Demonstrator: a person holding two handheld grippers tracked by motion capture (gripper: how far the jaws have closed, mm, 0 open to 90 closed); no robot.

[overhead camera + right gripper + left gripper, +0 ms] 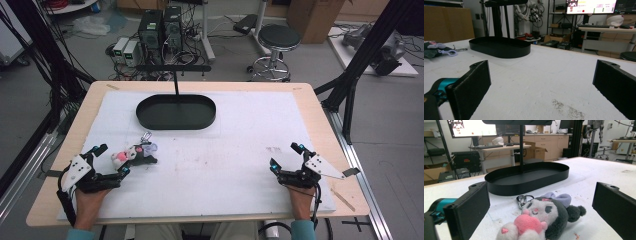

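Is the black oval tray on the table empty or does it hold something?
Empty. The black oval tray shows a bare floor in the left gripper view, and the plush doll keychain lies on the white table cover outside it.

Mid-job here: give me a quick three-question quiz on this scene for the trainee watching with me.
1. True or false: the plush toy lies between the open fingers of the left gripper.
2. Which is nearer the black oval tray? A) the plush toy B) the right gripper
3. Fill in: the metal part at the toy's head is a ____.

Key
1. True; the toy sits between the two fingers, with gaps on both sides.
2. A; the toy lies just in front of the tray's left end.
3. Clasp, pointing toward the tray.
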